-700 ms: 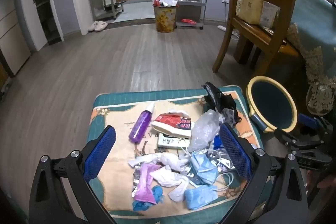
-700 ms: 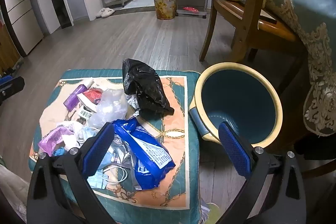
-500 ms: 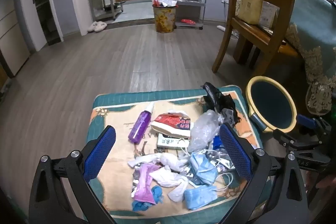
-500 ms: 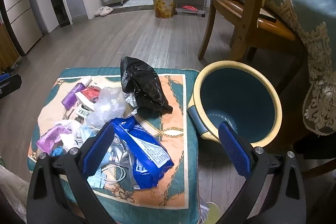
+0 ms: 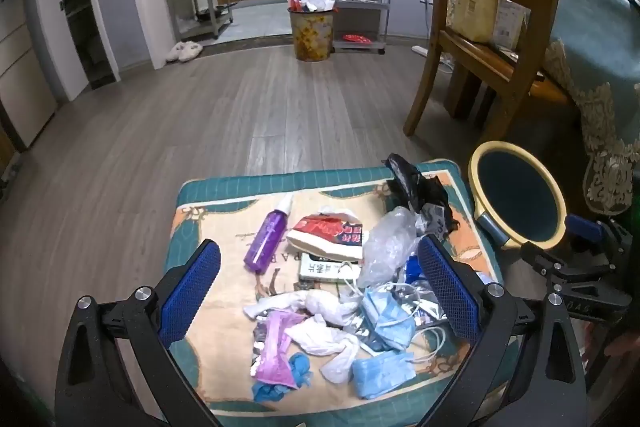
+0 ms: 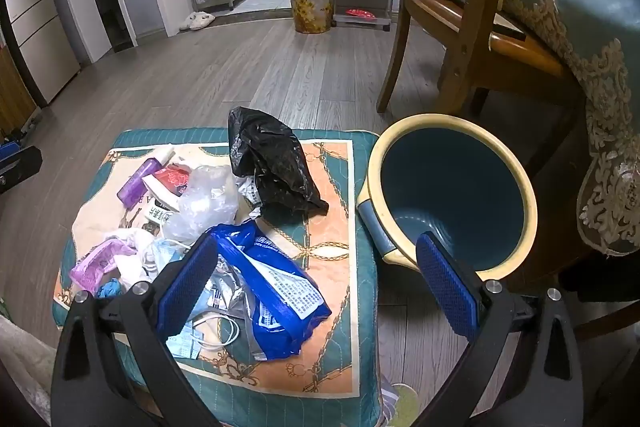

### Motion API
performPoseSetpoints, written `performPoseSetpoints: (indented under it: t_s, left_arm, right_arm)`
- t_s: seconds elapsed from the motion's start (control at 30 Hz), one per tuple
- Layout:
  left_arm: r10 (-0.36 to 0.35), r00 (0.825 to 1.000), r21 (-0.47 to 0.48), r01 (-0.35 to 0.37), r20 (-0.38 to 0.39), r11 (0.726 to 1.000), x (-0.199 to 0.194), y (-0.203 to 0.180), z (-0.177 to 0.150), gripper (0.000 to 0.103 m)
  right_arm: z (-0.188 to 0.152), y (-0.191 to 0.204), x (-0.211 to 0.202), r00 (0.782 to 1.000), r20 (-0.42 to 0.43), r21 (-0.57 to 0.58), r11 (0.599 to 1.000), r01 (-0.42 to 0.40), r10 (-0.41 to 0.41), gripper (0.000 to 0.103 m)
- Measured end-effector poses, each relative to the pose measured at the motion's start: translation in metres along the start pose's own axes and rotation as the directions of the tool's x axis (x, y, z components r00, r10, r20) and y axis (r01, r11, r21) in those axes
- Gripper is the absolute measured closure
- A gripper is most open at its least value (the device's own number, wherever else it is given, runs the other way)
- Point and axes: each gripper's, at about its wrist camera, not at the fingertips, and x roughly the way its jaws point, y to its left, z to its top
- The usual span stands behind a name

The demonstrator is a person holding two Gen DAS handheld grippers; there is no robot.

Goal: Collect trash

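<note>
Sprawling across a grey wood-plank floor point(image 5: 224, 115), a household scene centres on a teal patterned cushion point(image 6: 362, 227) heaped with litter, beside a wooden chair point(image 5: 492, 39) and a cloth-draped table point(image 6: 580, 7). Just to the cushion's right stands a blue waste bin point(image 6: 452, 187) with a cream rim, its inside bare of rubbish. Across the room a full floral trash can point(image 5: 311, 29) sits near metal shelving. On the cushion, a crumpled black plastic bag point(image 6: 272, 163) lies at the far edge, a blue wipes packet point(image 6: 280, 287) lies toward the near right corner, and a clear plastic bag point(image 5: 390, 243) sits between them. Further left lie a red-and-white wrapper point(image 5: 326, 235), a purple spray bottle point(image 5: 268, 239), blue face masks point(image 5: 384, 315), white tissue point(image 5: 320, 339) and a pink wrapper point(image 5: 274, 351). Both tools hang above the pile, clamping nothing: the left gripper point(image 5: 318, 299) has its jaws spread wide over the masks and tissue, and the right gripper point(image 6: 316, 289) has its jaws spread wide, one pad over the wipes packet and the other over the bin's near rim.
</note>
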Motion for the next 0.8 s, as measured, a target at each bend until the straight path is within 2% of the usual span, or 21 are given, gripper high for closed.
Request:
performPoseSetpoints:
  t_s: [0.8]
  left_arm:
    - [0.006,1.000,0.005,-0.006,-0.001,1.000,-0.0048,-0.0003,0.0028,0.005]
  right_arm:
    - [-0.0007,-0.0003,0.0016,1.000,-0.006,-0.003,1.000,0.003,-0.003,0.006]
